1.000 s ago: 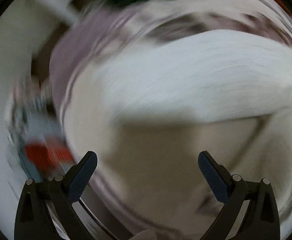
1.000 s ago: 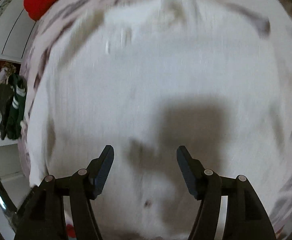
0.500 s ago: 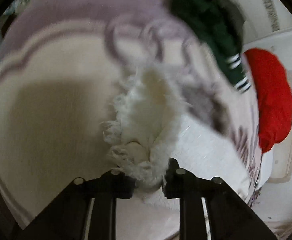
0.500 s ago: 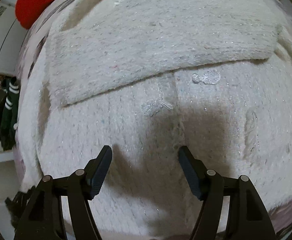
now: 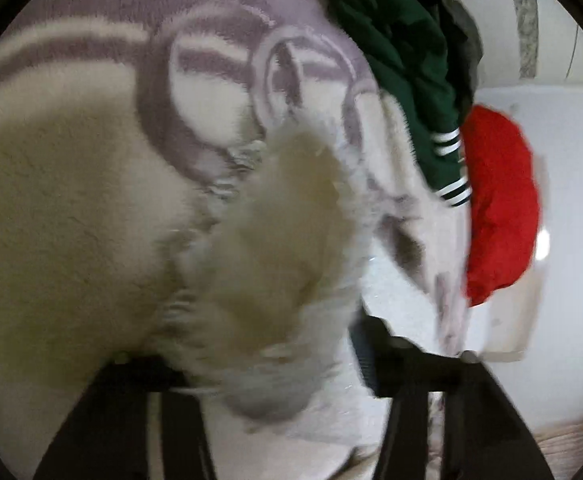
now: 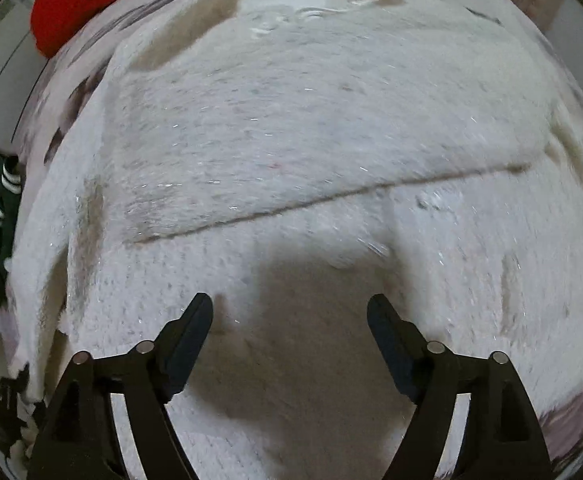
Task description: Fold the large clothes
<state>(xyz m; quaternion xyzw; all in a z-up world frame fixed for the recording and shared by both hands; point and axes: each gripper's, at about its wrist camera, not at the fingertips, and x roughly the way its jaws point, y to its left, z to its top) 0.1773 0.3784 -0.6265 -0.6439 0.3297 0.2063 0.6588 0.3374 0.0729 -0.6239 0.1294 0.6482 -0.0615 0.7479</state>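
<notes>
A fluffy white knit garment [image 6: 291, 140] lies spread on a bed, with a sleeve folded across its body. Above its lower part, pointing down, is my right gripper [image 6: 289, 304]. Its jaws are opening and nothing is between them. In the left wrist view a bunched end of the same white garment [image 5: 275, 240] bulges up between the jaws of my left gripper [image 5: 263, 360], which are opening. The right finger's [image 5: 365, 360] pad shows bare beside the fluff. The left finger is hidden behind the fluff.
A purple and white patterned blanket [image 5: 211, 20] covers the bed under the garment. A dark green garment with white stripes [image 5: 403, 60] and a red one [image 5: 499, 208] lie at the bed's far side. Both also show at the right wrist view's left edge.
My left gripper swung round, shut on a tuft of the white garment, and its jaws have now parted again around the bunch. The right gripper's jaws widened as it drifted over the garment.
</notes>
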